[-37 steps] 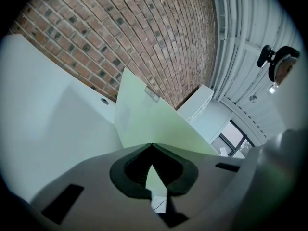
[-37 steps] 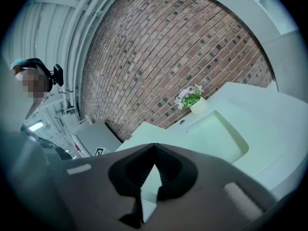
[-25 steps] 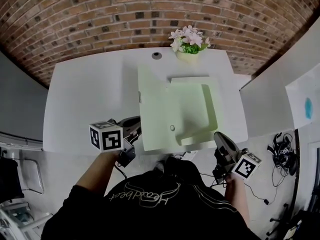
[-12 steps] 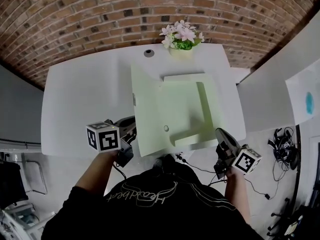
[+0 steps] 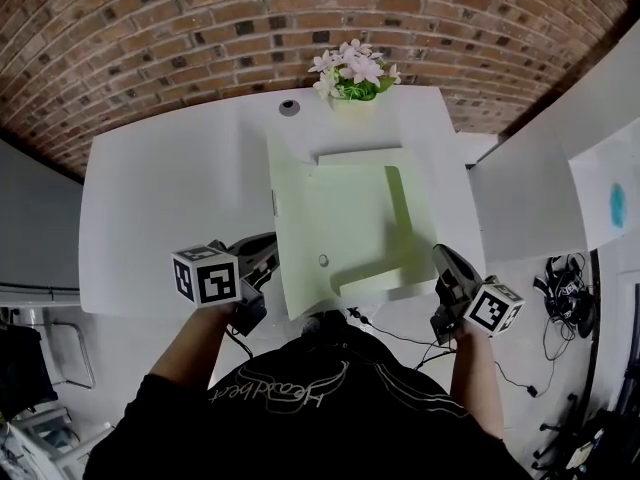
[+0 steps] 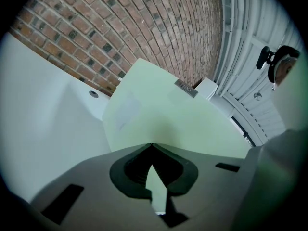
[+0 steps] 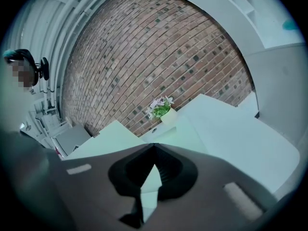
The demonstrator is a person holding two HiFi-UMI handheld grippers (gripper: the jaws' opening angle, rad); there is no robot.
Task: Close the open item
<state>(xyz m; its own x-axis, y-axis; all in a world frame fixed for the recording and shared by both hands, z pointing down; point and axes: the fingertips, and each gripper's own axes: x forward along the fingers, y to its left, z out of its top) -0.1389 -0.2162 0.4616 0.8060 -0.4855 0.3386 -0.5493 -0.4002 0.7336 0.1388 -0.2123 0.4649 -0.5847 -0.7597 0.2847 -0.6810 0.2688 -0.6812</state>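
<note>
Box (image 5: 345, 223) – pale green, open – sits at the middle of the white bench (image 5: 170, 198), its front edge at the bench's near edge. Low walls rise at its right, back and front, and a broad flat panel of the same green spreads along its left side, with a small round spot (image 5: 323, 261) near the front. Behind the box, at the back of the bench against the brick wall (image 5: 300, 18), stands a small pot of pale pink flowers (image 5: 352, 71), and a round grommet hole (image 5: 289, 107) lies just to its left. The left gripper (image 5: 270, 250) hovers at the box's front left corner, held by a bare forearm; in the left gripper view its jaws meet at the tips with nothing between them, and the green panel fills the view just beyond – whether they touch it cannot be told. The right gripper (image 5: 443, 258) hangs off the bench's near edge, just beside the box's front right corner; the right gripper view shows its jaws likewise closed and empty, pointing over the box toward the flowers.
</note>
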